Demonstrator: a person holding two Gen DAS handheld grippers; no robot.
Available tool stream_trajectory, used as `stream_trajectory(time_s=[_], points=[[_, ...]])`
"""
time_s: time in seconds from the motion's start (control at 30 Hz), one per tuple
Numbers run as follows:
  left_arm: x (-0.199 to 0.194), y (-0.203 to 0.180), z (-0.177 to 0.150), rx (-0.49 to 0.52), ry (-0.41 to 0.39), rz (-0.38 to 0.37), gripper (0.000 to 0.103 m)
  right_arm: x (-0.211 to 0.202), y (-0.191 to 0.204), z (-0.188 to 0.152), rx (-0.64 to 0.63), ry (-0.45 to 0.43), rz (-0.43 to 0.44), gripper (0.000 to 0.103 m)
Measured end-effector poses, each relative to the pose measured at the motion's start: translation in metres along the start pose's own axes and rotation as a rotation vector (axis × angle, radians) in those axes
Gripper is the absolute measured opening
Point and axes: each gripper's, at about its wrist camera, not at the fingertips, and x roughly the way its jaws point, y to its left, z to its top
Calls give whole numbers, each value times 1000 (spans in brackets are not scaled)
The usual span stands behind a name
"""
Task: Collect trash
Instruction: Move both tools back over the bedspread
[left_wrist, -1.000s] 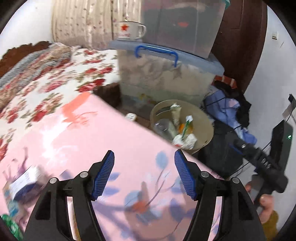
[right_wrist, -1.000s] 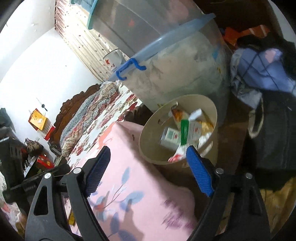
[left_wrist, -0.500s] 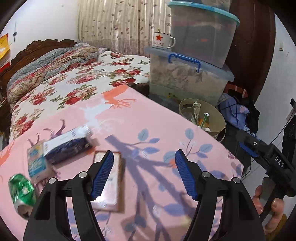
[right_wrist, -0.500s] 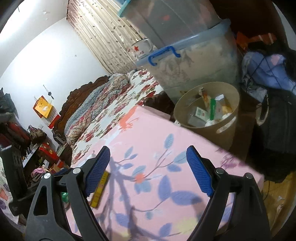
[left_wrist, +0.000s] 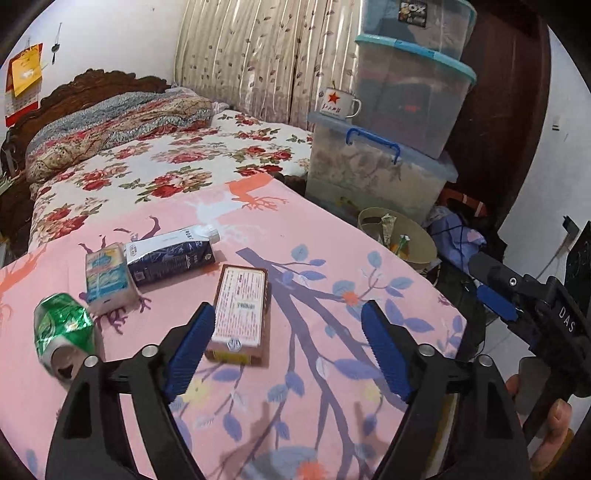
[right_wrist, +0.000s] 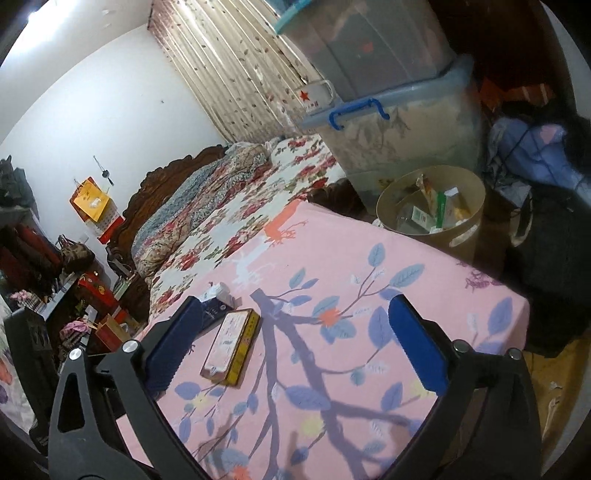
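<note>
On the pink bedspread (left_wrist: 325, 258) lie a flat brown box (left_wrist: 242, 308) (right_wrist: 231, 341), a dark blue carton (left_wrist: 170, 254) (right_wrist: 216, 304), a pale tissue pack (left_wrist: 107, 277) and a crushed green can (left_wrist: 61, 334). My left gripper (left_wrist: 288, 334) hovers over the spread, jaws opening, nothing between them; the box lies just past its left finger. My right gripper (right_wrist: 295, 328) is empty, its jaws also opening, the box near its left pad (right_wrist: 173, 341). A tan bin (left_wrist: 402, 242) (right_wrist: 436, 206) holding wrappers stands beyond the bed corner.
Stacked clear storage boxes (left_wrist: 384, 147) with a star mug (left_wrist: 338, 103) on one stand behind the bin. Clothes and a dark bag (right_wrist: 543, 236) crowd the floor at right. A floral quilt (left_wrist: 155, 162) covers the far bed. A hand (left_wrist: 554, 424) grips the right tool.
Both grippers have pulled back from the bin over the bed, and the box, carton, tissue pack and can have come into view. Both pairs of jaws stand wider than before.
</note>
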Motion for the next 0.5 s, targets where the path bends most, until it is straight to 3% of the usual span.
stream_trajectory(time_s=[0.13,0.37,0.5], points=[[-13,-3,-12,11,-5,4,94,-10,5,-12,-2,-6,-36,100],[-16,5,-19,-7,34,-7,94,-13,6,-25,19,-31,-139,100],[-7,10,-21,-13,71,39,94,-9,6,-25,28,-34,-159,100]])
